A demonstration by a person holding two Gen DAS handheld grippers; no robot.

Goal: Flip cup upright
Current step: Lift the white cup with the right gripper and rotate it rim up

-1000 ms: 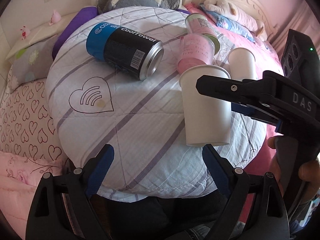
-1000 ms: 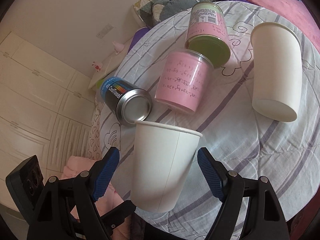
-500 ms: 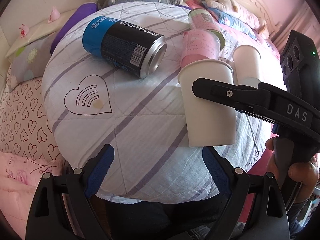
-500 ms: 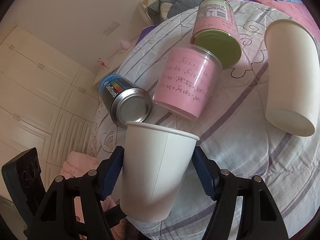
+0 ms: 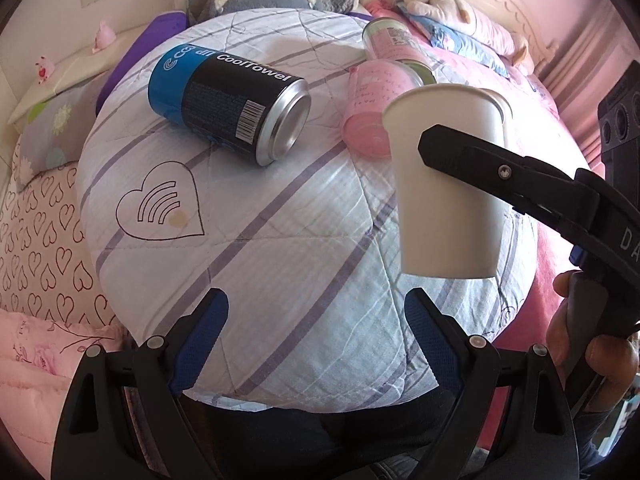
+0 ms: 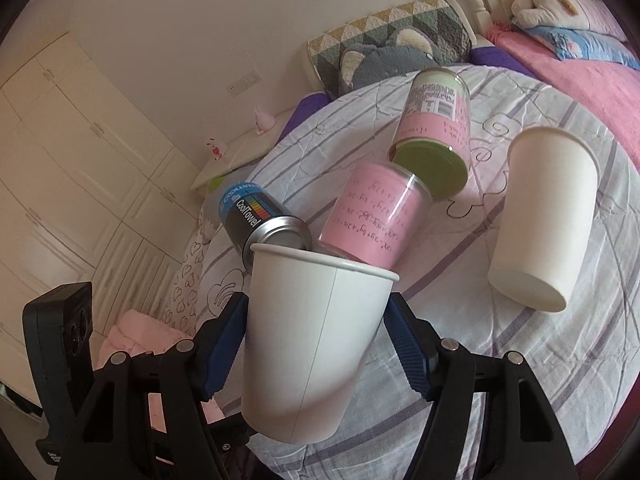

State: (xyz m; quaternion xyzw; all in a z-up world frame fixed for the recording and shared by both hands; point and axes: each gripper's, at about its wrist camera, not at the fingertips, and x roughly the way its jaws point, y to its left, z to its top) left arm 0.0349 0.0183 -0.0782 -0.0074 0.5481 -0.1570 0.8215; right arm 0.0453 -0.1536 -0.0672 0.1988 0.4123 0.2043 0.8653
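My right gripper (image 6: 318,330) is shut on a white paper cup (image 6: 316,336) and holds it upright, mouth up, above the round striped cushion (image 6: 560,380). The same cup (image 5: 444,184) shows in the left wrist view at right, lifted off the cushion (image 5: 280,240), with the right gripper's black finger (image 5: 492,168) across it. My left gripper (image 5: 316,340) is open and empty at the cushion's near edge, left of the cup. A second white paper cup (image 6: 548,216) lies on its side at the right.
A blue and black CoolTowel can (image 5: 228,100), a pink-labelled clear jar (image 5: 372,108) and a pink-labelled tin with a green end (image 6: 436,128) lie on their sides on the cushion. Pillows and plush toys lie behind; a pink bed is to the right.
The right gripper closed on the white cup and lifted it off the cushion, keeping it mouth up. The left gripper stayed open and barely moved.
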